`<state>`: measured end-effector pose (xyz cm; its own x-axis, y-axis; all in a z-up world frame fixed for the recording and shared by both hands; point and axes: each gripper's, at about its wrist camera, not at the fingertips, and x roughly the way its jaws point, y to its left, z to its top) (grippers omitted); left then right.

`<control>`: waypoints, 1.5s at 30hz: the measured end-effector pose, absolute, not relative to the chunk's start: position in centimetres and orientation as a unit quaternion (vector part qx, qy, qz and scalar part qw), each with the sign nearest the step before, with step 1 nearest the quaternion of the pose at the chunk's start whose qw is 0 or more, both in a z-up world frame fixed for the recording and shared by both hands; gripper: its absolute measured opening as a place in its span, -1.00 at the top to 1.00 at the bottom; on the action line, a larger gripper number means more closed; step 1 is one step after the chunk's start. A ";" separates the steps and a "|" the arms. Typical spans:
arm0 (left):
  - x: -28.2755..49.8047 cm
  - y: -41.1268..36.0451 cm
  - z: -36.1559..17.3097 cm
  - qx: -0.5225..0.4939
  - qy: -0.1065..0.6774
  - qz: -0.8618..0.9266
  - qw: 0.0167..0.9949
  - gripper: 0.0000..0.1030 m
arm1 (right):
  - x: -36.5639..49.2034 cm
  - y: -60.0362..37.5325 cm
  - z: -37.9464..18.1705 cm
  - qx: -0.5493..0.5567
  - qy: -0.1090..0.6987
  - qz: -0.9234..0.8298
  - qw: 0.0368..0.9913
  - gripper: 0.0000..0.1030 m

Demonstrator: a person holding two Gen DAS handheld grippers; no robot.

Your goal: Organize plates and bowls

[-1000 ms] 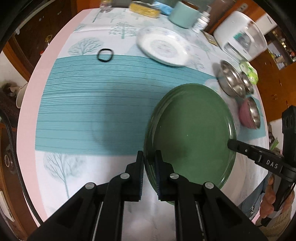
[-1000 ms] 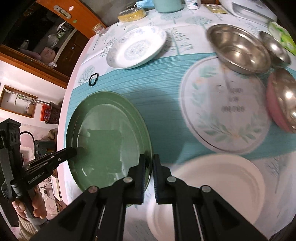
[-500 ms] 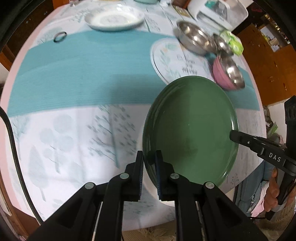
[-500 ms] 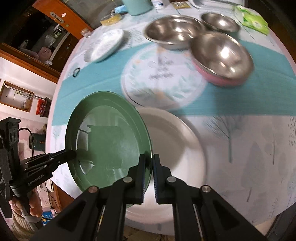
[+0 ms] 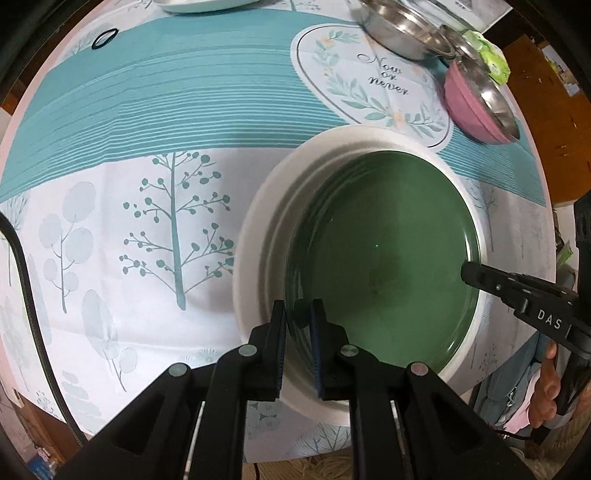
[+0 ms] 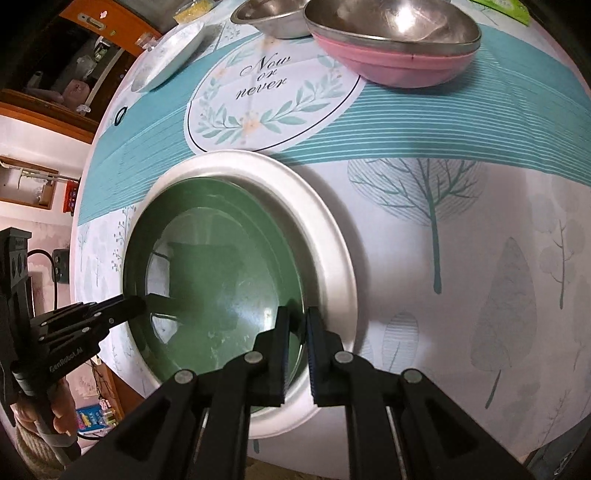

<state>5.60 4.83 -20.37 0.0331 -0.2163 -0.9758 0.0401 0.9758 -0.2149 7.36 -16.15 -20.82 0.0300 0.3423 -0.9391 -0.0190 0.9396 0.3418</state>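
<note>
A large green plate (image 5: 384, 251) sits low inside a bigger white plate (image 5: 258, 229) near the table's front edge. My left gripper (image 5: 298, 314) is shut on the green plate's near rim. At the opposite rim the right gripper (image 5: 469, 273) clamps it too. In the right wrist view the green plate (image 6: 221, 277) fills the white plate (image 6: 328, 229); my right gripper (image 6: 297, 317) pinches its rim, and the left gripper (image 6: 142, 302) grips the far side. Whether the green plate touches the white one I cannot tell.
Behind the plates lies a round "Now or never" mat (image 6: 266, 96). A pink bowl (image 6: 391, 62) with a steel bowl in it, another steel bowl (image 6: 273, 14), a patterned white plate (image 6: 166, 55) and a black hair tie (image 5: 103, 38) stand farther back.
Both grippers carried the green plate across the table from the teal stripe toward the front edge and lowered it into the white plate. Their hold on the rim is the same.
</note>
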 end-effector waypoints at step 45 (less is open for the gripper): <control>4.0 2.6 -8.2 -0.009 0.577 -0.090 0.812 -0.30 | 5.0 -12.9 -9.9 0.007 0.582 0.171 0.795 0.21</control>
